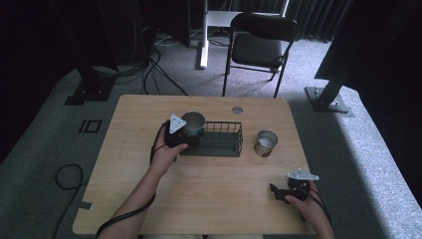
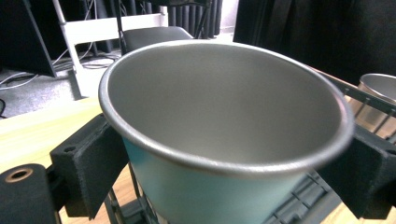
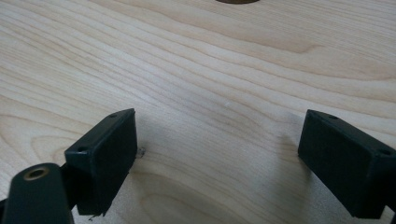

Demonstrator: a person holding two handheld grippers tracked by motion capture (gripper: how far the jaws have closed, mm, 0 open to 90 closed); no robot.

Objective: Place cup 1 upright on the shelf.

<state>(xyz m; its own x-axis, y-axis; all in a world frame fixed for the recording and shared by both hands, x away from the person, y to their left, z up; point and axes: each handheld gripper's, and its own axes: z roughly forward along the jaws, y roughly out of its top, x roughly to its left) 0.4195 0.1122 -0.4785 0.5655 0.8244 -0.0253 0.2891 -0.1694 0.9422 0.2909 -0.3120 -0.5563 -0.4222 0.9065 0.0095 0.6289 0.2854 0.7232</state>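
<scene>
Left tool (image 1: 185,133) is clamped on the teal cup (image 1: 193,123), 1 pad on each side just under the rim, cup upright. It sits at the left end of the wire basket (image 1: 219,139); in the left gripper view basket wire shows right under the cup base, but I can't tell if it's touching the floor yet or hanging just above. Right tool (image 1: 284,194) is released, jaws wide, parked low over bare tabletop (image 1: 209,189) near my right corner, well apart from the work. 2nd cup (image 1: 265,143), steel, stands just beside the basket's right end. My read: step is seating cup 1 in the basket. To do it well I'd keep it vertical, go straight down, clear the left wall, and feel for contact before I let go. Open slowly so the pads don't drag it sideways or tip it, then lift straight up.
</scene>
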